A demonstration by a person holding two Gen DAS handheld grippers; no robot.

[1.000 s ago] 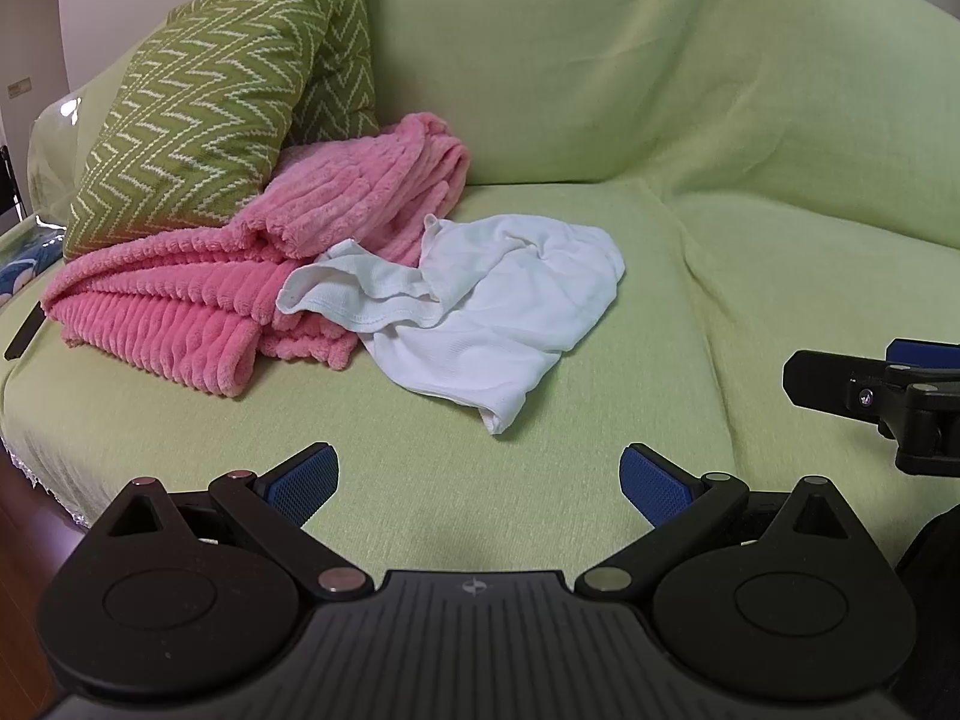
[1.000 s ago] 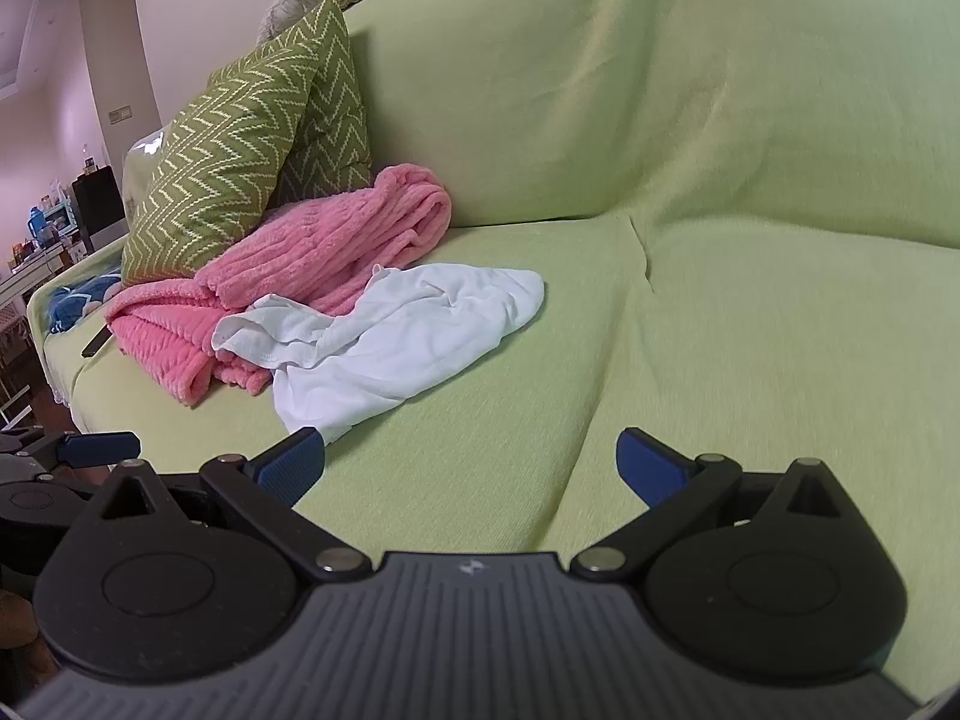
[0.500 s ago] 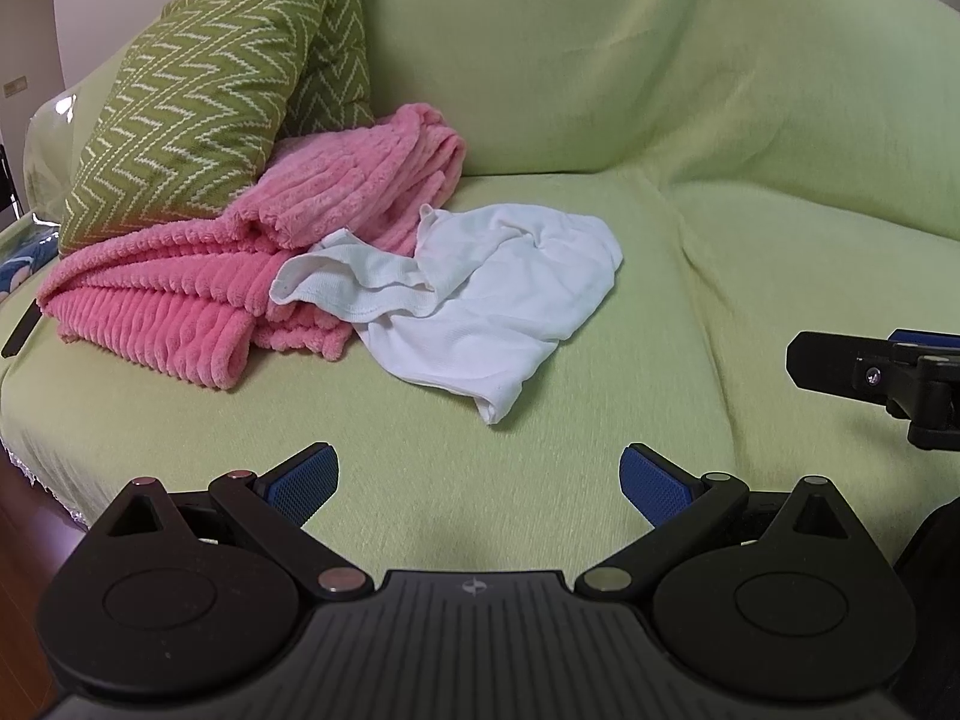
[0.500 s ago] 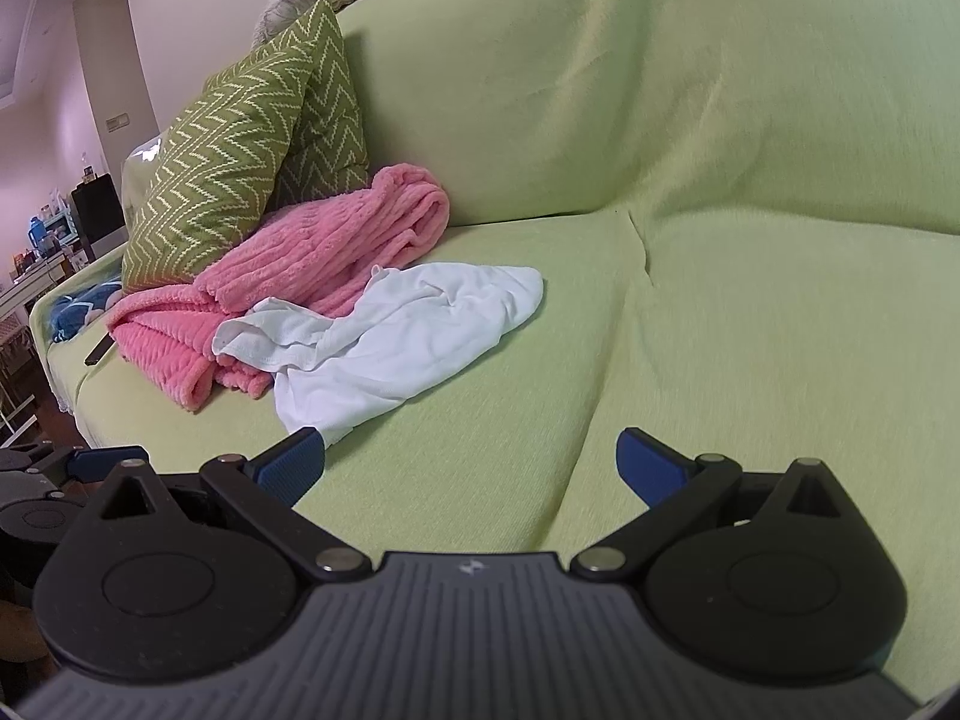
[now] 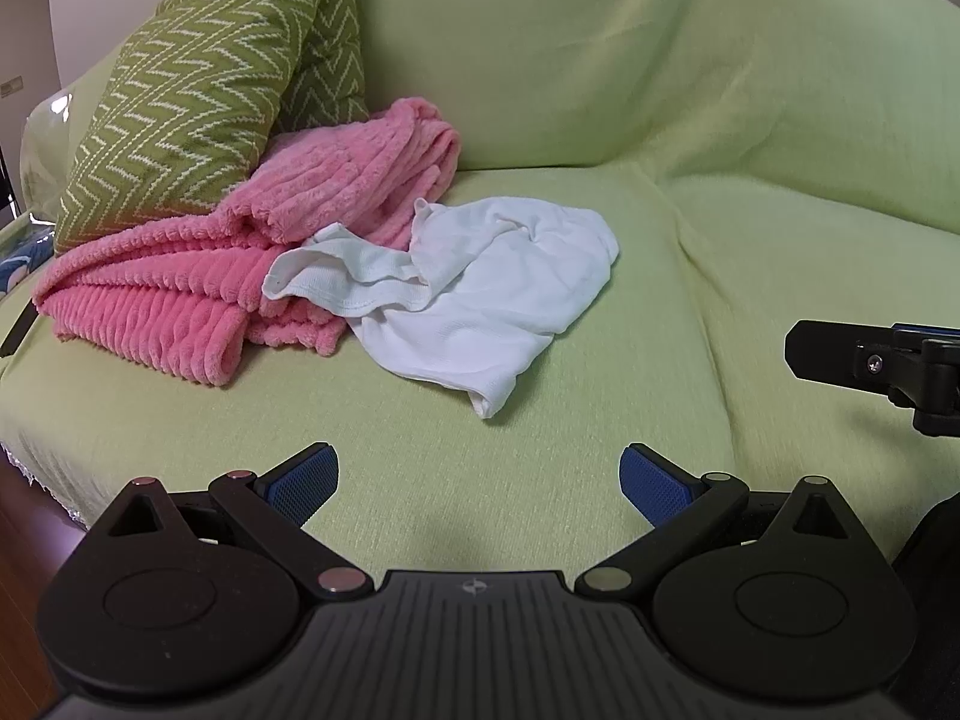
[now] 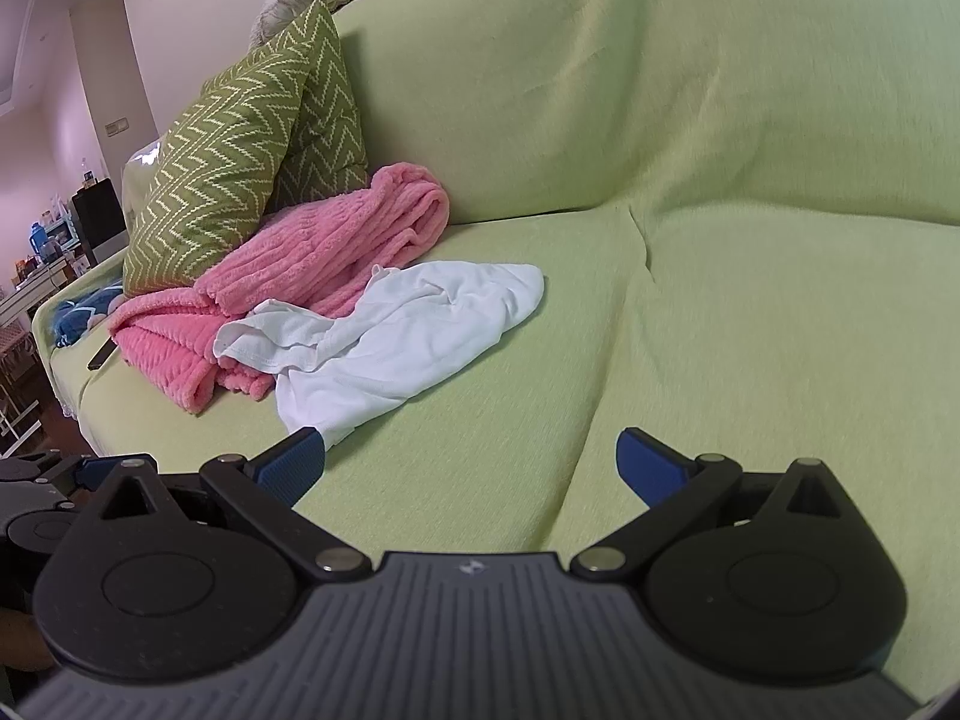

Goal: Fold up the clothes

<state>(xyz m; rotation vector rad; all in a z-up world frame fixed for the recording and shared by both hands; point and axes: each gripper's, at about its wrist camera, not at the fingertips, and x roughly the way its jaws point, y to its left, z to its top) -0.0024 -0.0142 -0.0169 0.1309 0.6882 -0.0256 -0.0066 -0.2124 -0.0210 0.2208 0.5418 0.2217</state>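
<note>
Shirt (image 5: 480,300), white and crumpled on the sofa (image 5: 600,420) seat against the pink blanket (image 5: 240,276), wants each wide-open, empty hand-held gripper, left (image 5: 479,480) and right (image 6: 471,462), pinching one hem layer apart, spreading it flat.

black hand-held gripper (image 5: 479,483), blue ribbed pads (image 5: 303,483), silver rivets.

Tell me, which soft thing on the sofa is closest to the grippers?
The crumpled white garment. It lies nearest both open grippers, in front of the pink fleece blanket and the green zigzag cushions behind.
</note>
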